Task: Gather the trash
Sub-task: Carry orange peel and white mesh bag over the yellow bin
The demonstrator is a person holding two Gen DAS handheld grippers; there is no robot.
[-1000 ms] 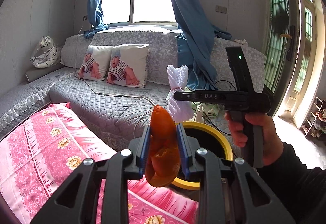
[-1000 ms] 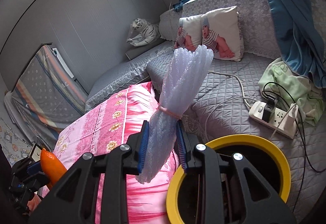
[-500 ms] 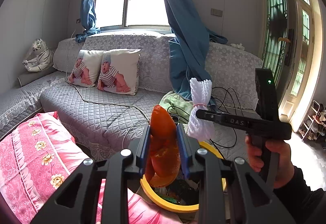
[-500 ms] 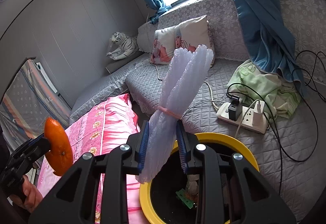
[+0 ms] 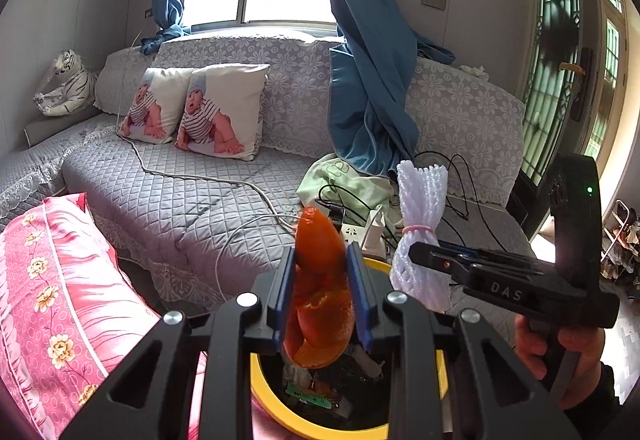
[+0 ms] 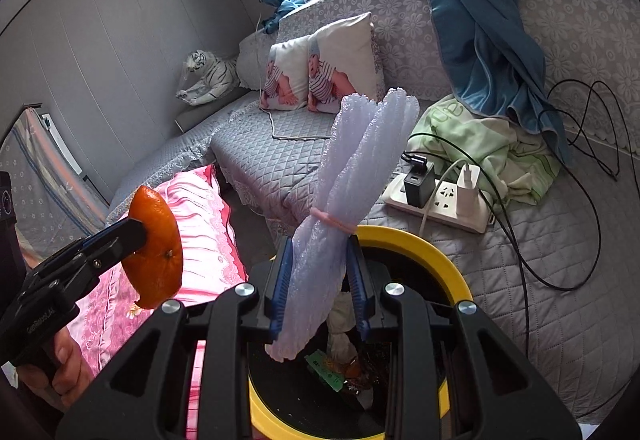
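My left gripper [image 5: 320, 292] is shut on an orange peel [image 5: 320, 280], held over the yellow-rimmed black trash bin [image 5: 276, 412]. The peel also shows at left in the right wrist view [image 6: 156, 244]. My right gripper [image 6: 318, 284] is shut on a bundle of white foam net sleeves [image 6: 352, 176] tied with a pink band, above the bin's [image 6: 416, 244] rim. The bundle shows in the left wrist view [image 5: 422, 232] to the right of the peel. The bin holds paper and wrappers [image 6: 336, 364].
A grey quilted sofa [image 5: 180, 200] is behind the bin, with two baby-print pillows [image 5: 200, 112], a power strip with chargers [image 6: 440, 196], black cables [image 6: 560, 200], a green cloth [image 6: 492, 152] and a blue curtain [image 5: 368, 80]. A pink floral cover [image 5: 60, 300] lies to the left.
Both grippers have moved towards the bin with their loads. The bin's inside now shows under both, and the sofa is closer.
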